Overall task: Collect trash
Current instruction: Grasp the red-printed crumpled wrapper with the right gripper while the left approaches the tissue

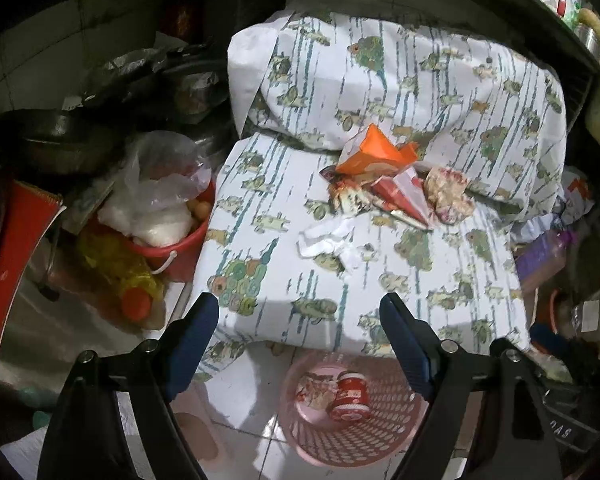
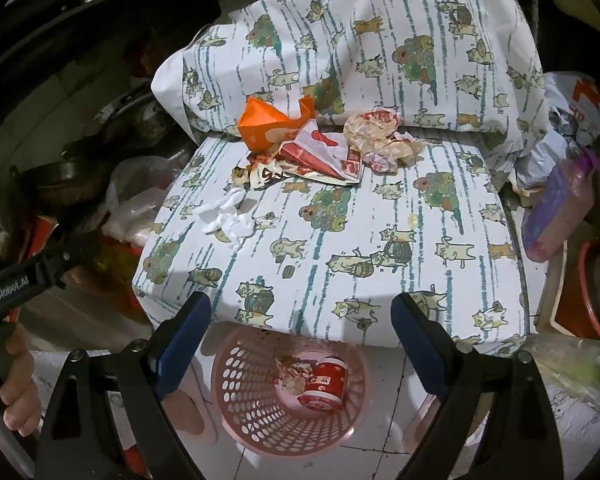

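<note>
Trash lies on a bed with a cat-print sheet [image 1: 380, 272] [image 2: 340, 240]: an orange carton [image 1: 376, 150] [image 2: 270, 122], red-and-white wrappers [image 1: 404, 196] [image 2: 320, 156], a crumpled paper ball [image 1: 448, 194] [image 2: 376, 138] and a white tissue [image 1: 328, 242] [image 2: 226, 220]. On the floor below the bed edge stands a pink perforated basket [image 1: 380, 436] [image 2: 244, 412] holding a red cup [image 1: 350, 400] [image 2: 324, 384] and a wrapper. My left gripper [image 1: 300, 312] and my right gripper [image 2: 302, 312] are both open and empty, hovering above the basket and the bed's near edge.
To the bed's left, a red bucket [image 1: 180, 248] holds plastic bags, with dark pans behind it. A purple bottle [image 2: 556, 216] and bags crowd the right side. A hand [image 2: 18, 392] holds the other gripper's handle at the right wrist view's left edge.
</note>
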The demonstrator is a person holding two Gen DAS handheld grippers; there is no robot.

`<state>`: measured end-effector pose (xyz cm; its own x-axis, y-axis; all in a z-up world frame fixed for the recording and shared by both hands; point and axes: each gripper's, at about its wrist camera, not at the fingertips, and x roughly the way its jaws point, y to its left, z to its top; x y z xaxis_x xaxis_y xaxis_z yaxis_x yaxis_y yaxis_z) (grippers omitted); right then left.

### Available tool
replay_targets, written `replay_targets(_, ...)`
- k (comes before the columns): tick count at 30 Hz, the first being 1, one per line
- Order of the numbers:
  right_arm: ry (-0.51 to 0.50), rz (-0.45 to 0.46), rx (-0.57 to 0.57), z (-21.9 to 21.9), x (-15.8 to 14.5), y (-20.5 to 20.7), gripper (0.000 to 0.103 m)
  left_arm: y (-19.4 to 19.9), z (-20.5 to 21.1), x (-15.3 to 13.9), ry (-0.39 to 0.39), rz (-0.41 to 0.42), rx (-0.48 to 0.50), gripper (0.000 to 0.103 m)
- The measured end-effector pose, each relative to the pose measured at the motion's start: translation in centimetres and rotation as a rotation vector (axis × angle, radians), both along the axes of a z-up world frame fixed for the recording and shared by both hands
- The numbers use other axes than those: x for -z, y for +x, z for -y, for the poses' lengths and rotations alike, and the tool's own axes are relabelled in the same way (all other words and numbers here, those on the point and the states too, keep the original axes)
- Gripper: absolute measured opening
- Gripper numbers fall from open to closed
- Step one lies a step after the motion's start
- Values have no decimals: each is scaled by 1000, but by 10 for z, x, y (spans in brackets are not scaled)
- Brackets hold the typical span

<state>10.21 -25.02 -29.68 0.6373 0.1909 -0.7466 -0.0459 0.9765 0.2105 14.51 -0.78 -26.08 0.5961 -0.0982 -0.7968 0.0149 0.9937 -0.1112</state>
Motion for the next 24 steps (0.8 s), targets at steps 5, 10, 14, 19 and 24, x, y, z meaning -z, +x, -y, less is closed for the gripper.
replay_targets(5,-1,-9,24,6,1,3,91,15,8,-14,49,38,60,84)
replay_targets(10,-9,2,48,14,-4,12,91,53,11,-35,104,83,99,84)
replay_targets(14,3,-4,39,18,-17,31,91,84,9,-33,89,60,91,85)
replay_targets(19,45,79,66,28,-60,62,93,122,8,-33,84,40,75,85)
replay_targets(24,-66,168,67,28,-89,102,96,146,10,-26,123,22,92,89)
